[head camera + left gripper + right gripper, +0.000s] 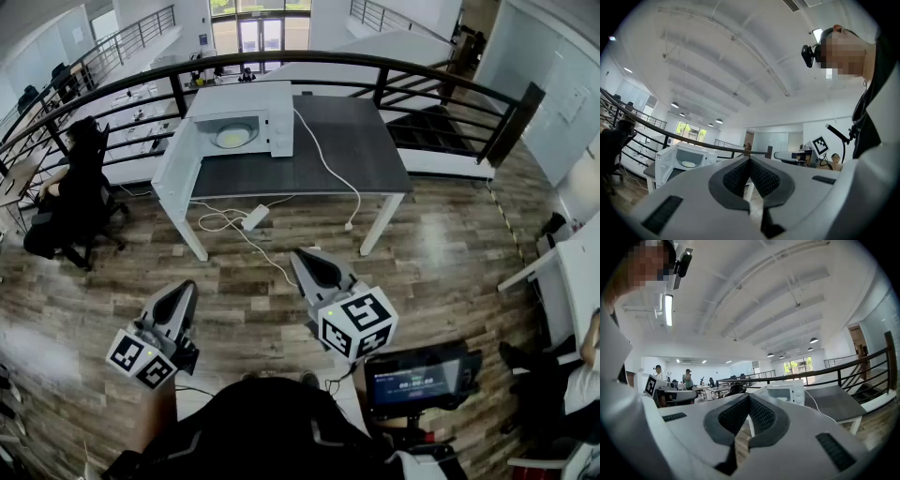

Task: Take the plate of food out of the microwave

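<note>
A white microwave (239, 122) stands on the left part of a grey table (356, 141), its door (173, 164) swung open to the left. Inside lies the plate of food (232, 137), pale with something yellowish on it. Both grippers hang low over the wooden floor, well short of the table. My left gripper (187, 286) is shut and empty, and my right gripper (302, 253) is shut and empty too. In the left gripper view the microwave (682, 161) shows far off beyond the closed jaws, plate (689, 164) visible. The right gripper view has the microwave (785, 392) beyond its closed tips.
A white cable runs from the microwave over the table to a power brick (255, 217) on the floor. A black curved railing (375, 64) rings the table's far side. A person sits in a dark chair (75, 197) at left. A screen (417, 380) stands at lower right.
</note>
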`<state>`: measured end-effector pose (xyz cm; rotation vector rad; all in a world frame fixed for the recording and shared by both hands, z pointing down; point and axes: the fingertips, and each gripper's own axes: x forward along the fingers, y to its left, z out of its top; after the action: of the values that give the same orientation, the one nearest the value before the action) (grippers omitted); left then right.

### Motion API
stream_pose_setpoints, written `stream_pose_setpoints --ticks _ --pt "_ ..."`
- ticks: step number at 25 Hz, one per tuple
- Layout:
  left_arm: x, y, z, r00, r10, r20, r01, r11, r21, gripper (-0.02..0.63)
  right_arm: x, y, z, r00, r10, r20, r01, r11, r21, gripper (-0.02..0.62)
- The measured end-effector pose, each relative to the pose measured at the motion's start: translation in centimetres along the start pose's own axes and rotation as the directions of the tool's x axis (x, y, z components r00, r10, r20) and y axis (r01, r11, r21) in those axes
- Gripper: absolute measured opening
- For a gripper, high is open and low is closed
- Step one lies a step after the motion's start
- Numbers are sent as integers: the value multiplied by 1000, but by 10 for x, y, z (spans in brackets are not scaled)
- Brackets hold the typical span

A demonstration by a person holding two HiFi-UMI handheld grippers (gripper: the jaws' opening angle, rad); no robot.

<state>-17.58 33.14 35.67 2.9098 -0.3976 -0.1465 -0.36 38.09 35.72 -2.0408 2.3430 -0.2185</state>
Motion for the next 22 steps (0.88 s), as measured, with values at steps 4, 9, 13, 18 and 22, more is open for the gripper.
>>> stream_pose_setpoints --ticks 4,9,13,18,22 --pt "-6 7 -3 1000 -3 1 3 1000 -3 3 2 5 -10 1000 -12 -7 12 1000 18 -6" --pt "-9 9 0 1000 2 11 -2 1000 -9 3 7 8 -6 1000 1 14 -2 999 42 -6" --pt "-11 13 4 1000 6 12 -6 1000 -17 3 13 10 -7 1000 -4 2 4 1000 29 -6" --pt "-21 26 5 1000 6 16 -6 1000 -23 3 21 17 -7 999 -35 6 34 998 47 -6" --pt "-33 41 4 1000 -3 23 4 1000 -25 3 33 32 -13 999 -43 1 43 999 23 -6"
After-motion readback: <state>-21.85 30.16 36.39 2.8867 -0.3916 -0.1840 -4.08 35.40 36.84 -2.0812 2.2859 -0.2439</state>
